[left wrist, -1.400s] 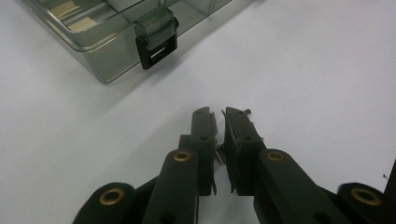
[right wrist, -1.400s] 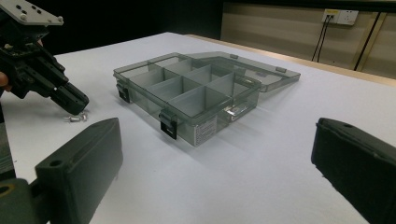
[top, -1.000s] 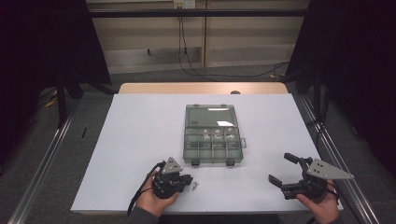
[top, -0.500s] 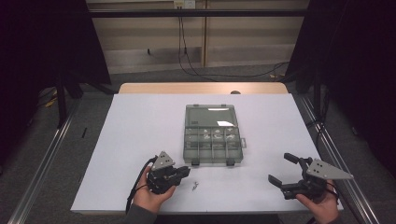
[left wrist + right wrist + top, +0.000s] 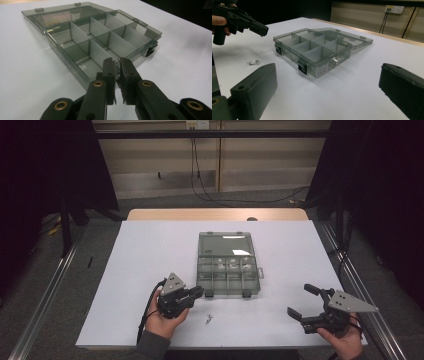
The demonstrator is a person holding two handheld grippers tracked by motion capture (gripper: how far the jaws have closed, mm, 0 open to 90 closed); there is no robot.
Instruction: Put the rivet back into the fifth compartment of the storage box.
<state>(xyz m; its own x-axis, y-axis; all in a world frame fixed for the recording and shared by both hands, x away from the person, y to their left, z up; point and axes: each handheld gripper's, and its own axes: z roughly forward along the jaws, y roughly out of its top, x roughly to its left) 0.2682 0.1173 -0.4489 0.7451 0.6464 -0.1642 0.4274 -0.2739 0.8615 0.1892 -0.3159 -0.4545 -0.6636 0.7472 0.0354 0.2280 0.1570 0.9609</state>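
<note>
A smoky clear compartment box (image 5: 229, 265) lies open mid-table with its lid folded back; its cells (image 5: 82, 47) look bare. My left gripper (image 5: 199, 292) hovers at the box's near-left corner, jaws closed (image 5: 118, 62) with a thin silvery sliver pinched between the pads. It also shows far left in the right gripper view (image 5: 263, 30). Two tiny metal parts (image 5: 209, 320) lie on the white table just in front of the box (image 5: 253, 62). My right gripper (image 5: 300, 300) rests near the table's front right, jaws wide apart (image 5: 327, 82) with nothing between them.
The white table top (image 5: 150, 270) has a wooden strip along its far edge (image 5: 215, 214). Black latches (image 5: 302, 67) stick out from the box's front wall. Cables hang down the wall behind. Metal rails run along both sides of the table.
My left gripper has drawn away from the loose metal parts, a little farther up the table toward the box's front-left corner. The right gripper has stayed where it was.
</note>
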